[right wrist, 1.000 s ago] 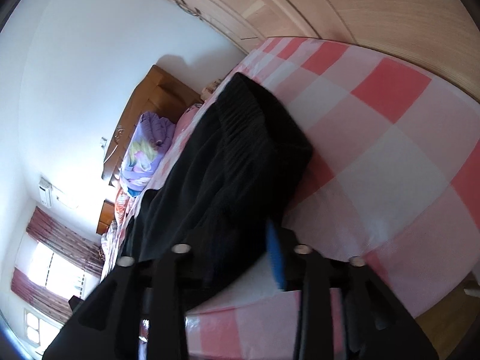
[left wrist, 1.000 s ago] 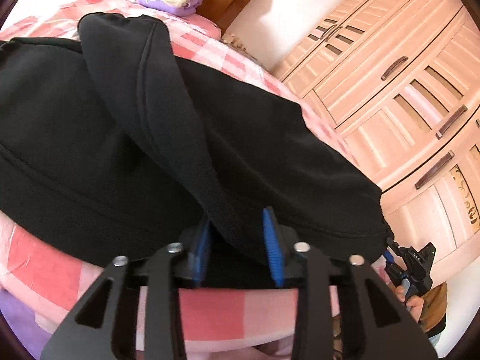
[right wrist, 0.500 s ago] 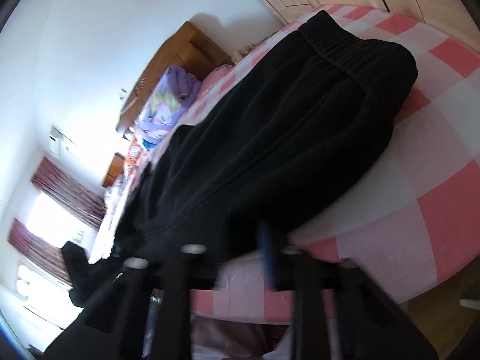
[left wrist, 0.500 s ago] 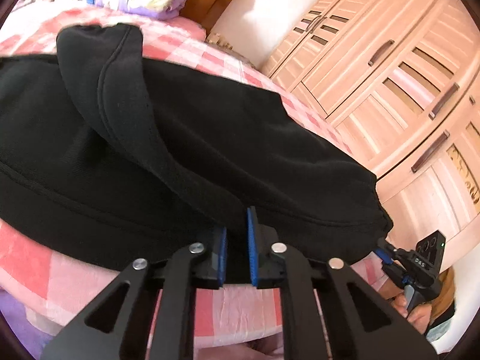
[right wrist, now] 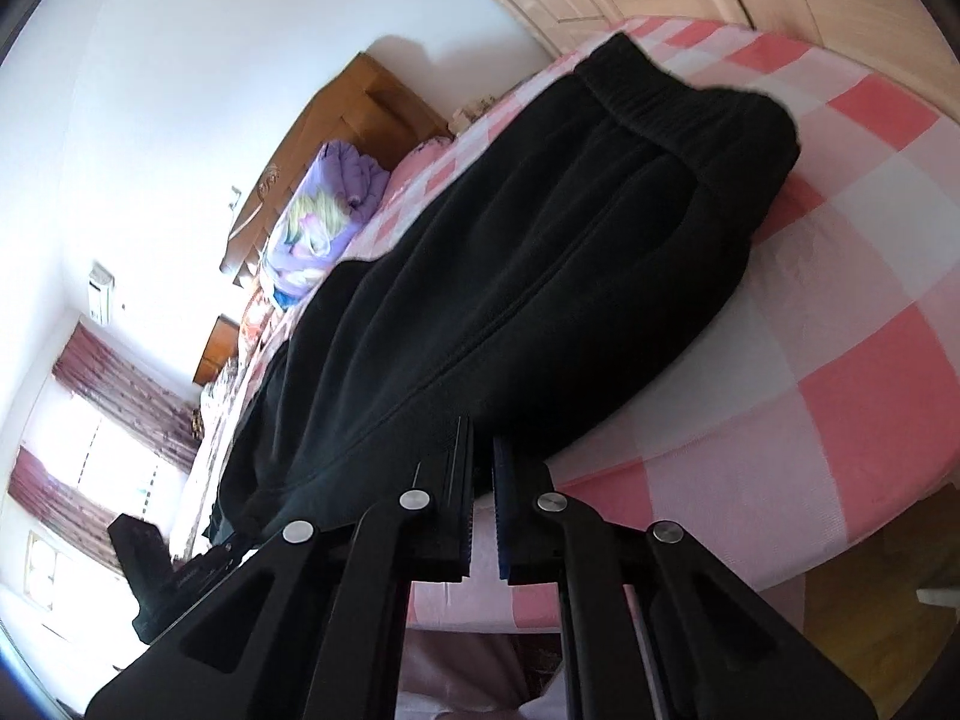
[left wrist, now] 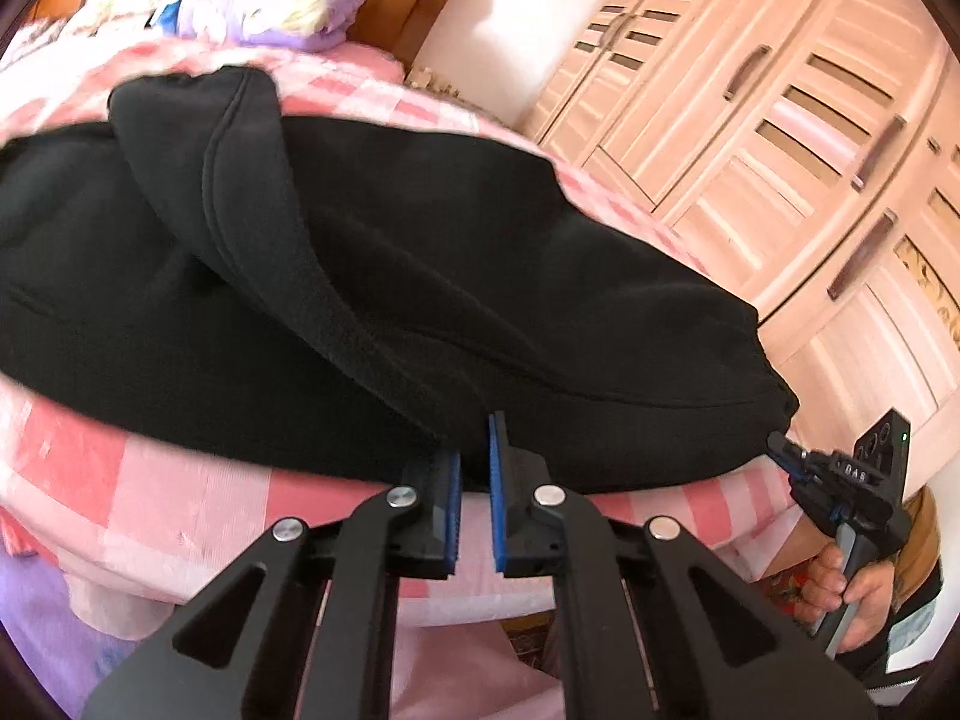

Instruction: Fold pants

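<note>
Jaws on our left gripper (left wrist: 474, 468) and right gripper (right wrist: 482, 480) are both clamped on the near edge of the black pants (left wrist: 384, 276), which lie spread across the pink checked bed (left wrist: 180, 504). A second ago both sets stood apart around the fabric. The exact pinch spots are hidden by dark cloth, and the far pant end is cut off.

Both wrist cams low at bed (left wrist: 180, 498) edge, close, sharing pants (left wrist: 420, 276).
</note>
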